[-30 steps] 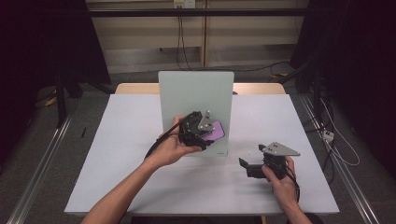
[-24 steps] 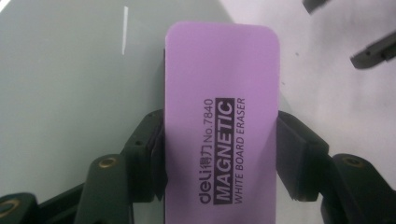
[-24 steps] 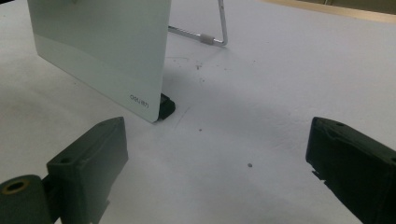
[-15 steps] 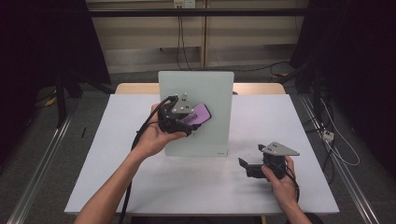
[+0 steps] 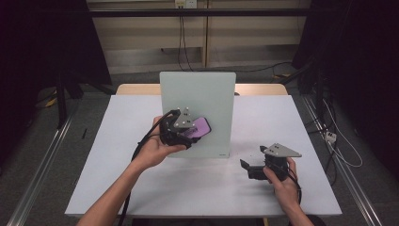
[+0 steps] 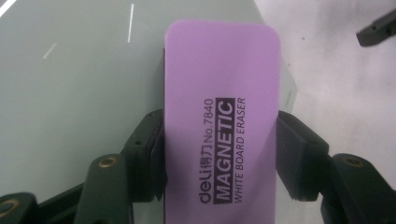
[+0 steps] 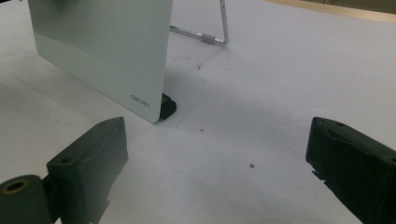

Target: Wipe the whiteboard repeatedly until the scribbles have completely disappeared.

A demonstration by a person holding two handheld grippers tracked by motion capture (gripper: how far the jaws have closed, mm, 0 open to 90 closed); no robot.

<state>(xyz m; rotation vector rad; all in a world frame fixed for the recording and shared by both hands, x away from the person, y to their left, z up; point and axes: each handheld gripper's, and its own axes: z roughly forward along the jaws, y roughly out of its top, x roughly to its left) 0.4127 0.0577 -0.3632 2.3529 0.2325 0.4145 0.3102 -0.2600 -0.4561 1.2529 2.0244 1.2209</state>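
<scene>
My left gripper (image 6: 219,140) clamps the purple magnetic eraser (image 6: 223,121), its long axis pointing ahead, flat against the whiteboard (image 5: 207,92); my right gripper (image 5: 256,168) rests gaping.

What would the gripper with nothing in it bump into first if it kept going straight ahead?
Probably just the white table. The open right gripper points past the whiteboard, whose bottom corner sits left of its line. Depth is hard to judge, so the left jaw might graze that corner.

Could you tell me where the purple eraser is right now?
The purple eraser is clamped in the left gripper, held against the upright whiteboard at the table's centre.
</scene>
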